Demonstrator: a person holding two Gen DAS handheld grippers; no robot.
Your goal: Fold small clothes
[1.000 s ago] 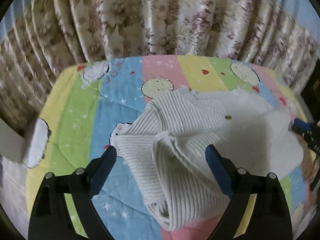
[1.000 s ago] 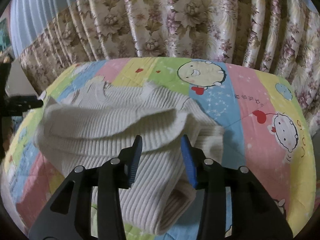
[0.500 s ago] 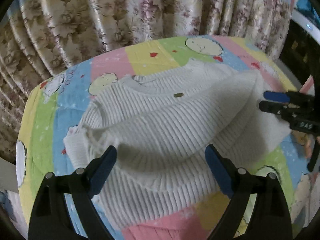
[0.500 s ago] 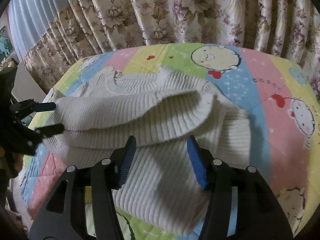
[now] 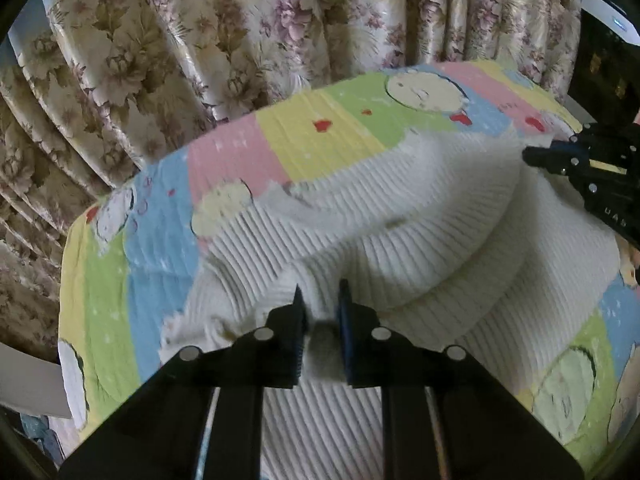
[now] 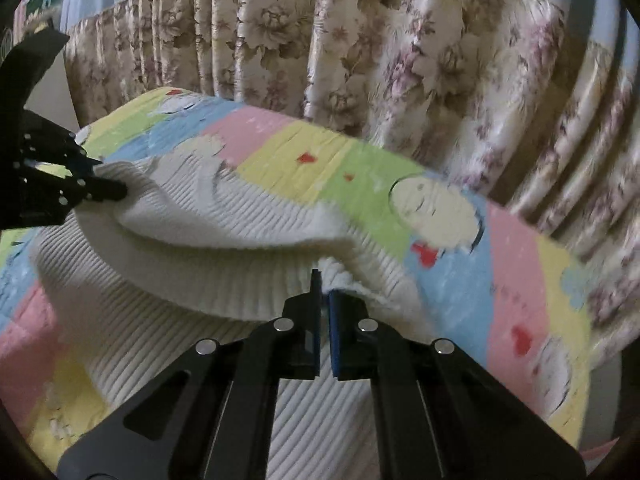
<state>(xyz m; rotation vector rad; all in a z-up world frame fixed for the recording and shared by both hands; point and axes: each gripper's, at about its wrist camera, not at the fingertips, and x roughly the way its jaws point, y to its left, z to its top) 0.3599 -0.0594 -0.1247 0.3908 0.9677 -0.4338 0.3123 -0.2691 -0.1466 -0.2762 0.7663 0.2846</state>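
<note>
Ribbed cream knit, the sweater (image 5: 400,248) lies on the striped quilt (image 5: 320,128) in front of the floral curtain (image 5: 240,32). I have my left gripper (image 5: 320,300) pinched on one lower corner and my right gripper (image 6: 325,284) clamped on the other. Both corners are raised off the quilt, so I judge the fold only begun; carrying it over and the later folds remain.

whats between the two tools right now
A raised span of the white ribbed sweater, pinched by the left tool and the right tool; the right wrist view shows it best.
</note>
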